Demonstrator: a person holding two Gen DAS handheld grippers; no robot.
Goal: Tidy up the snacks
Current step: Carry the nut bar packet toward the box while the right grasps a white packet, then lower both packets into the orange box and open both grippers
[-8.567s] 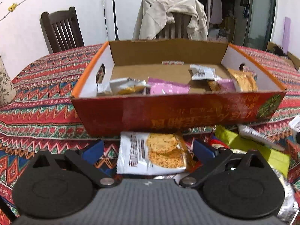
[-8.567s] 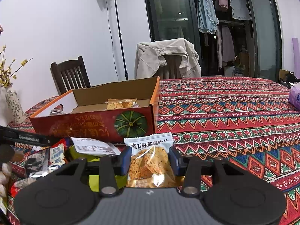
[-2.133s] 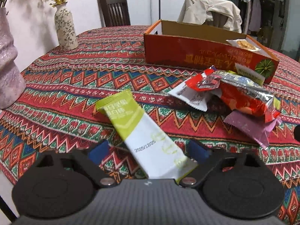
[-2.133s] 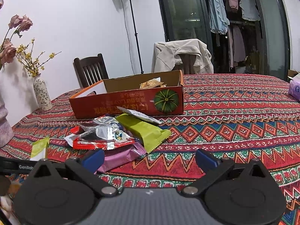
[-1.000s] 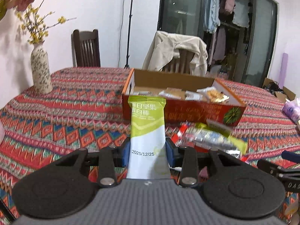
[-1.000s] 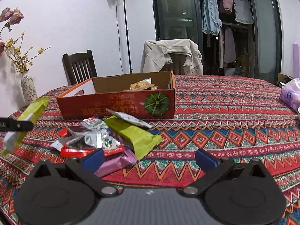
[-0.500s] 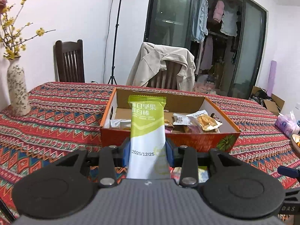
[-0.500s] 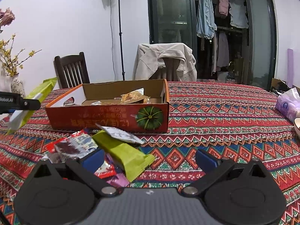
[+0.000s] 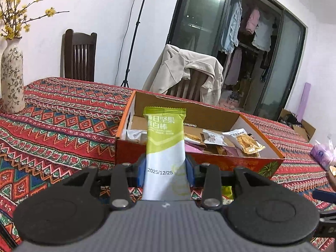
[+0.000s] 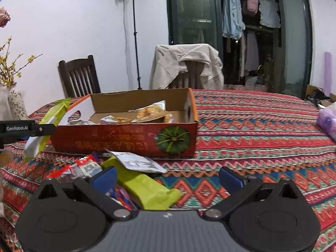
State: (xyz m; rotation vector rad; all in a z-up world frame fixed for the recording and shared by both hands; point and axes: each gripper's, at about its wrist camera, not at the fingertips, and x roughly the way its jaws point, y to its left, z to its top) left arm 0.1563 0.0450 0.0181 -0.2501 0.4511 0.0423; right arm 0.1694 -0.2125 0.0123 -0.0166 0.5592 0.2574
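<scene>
My left gripper (image 9: 166, 169) is shut on a green and white snack bar (image 9: 164, 147), held upright just before the near wall of the orange cardboard box (image 9: 210, 163). Several snack packets (image 9: 241, 139) lie inside the box. In the right wrist view the same bar (image 10: 47, 126) hangs in the left gripper (image 10: 40, 129) at the box's (image 10: 126, 140) left end. My right gripper (image 10: 167, 179) stands open low over a heap of loose snacks: a lime green bar (image 10: 145, 185), a white packet (image 10: 136, 163) and a red wrapper (image 10: 84, 164).
A patterned red tablecloth (image 9: 63, 126) covers the table. A flowered vase (image 9: 11, 79) stands at the left. Two chairs stand behind the table, one (image 9: 187, 77) draped with a beige jacket. A purple tissue pack (image 10: 327, 121) lies at the right.
The left gripper has carried the green bar closer to the box, which now looms larger. The right gripper has crept forward toward the snack heap and stays open.
</scene>
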